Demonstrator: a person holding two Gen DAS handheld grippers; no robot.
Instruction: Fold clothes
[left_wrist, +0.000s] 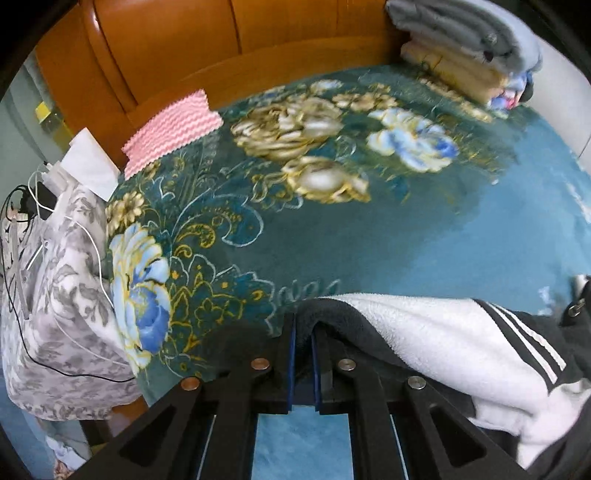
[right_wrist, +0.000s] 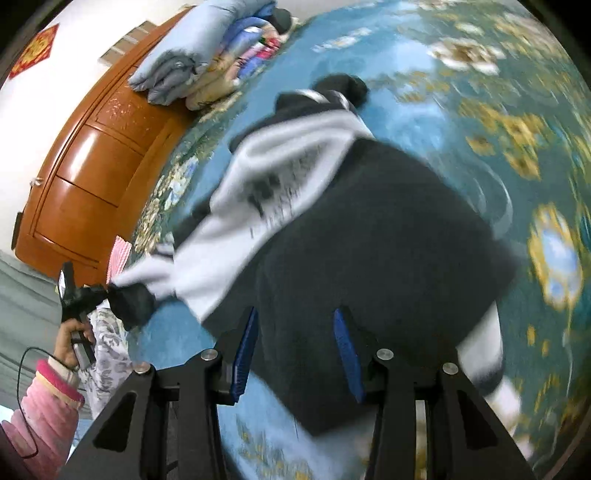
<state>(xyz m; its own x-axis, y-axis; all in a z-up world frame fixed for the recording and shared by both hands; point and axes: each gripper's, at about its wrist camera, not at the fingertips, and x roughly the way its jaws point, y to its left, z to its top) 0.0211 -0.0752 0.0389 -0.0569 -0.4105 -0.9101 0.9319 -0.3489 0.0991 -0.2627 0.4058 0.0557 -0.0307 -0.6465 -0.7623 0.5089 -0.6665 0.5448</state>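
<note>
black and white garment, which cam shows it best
The right wrist view: the black and white garment lies spread almost whole across the floral blanket. The left wrist view shows only its edge, pinched in the left gripper.

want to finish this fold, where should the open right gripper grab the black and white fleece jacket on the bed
Take the near black edge of the black and white fleece jacket, coming from above, tilted down. The right gripper already has its open jaws over that broad, flat panel, so a pinch there should gather a fold. The left gripper is shut on the dark sleeve cuff, holding that end out over the teal floral blanket.
</note>
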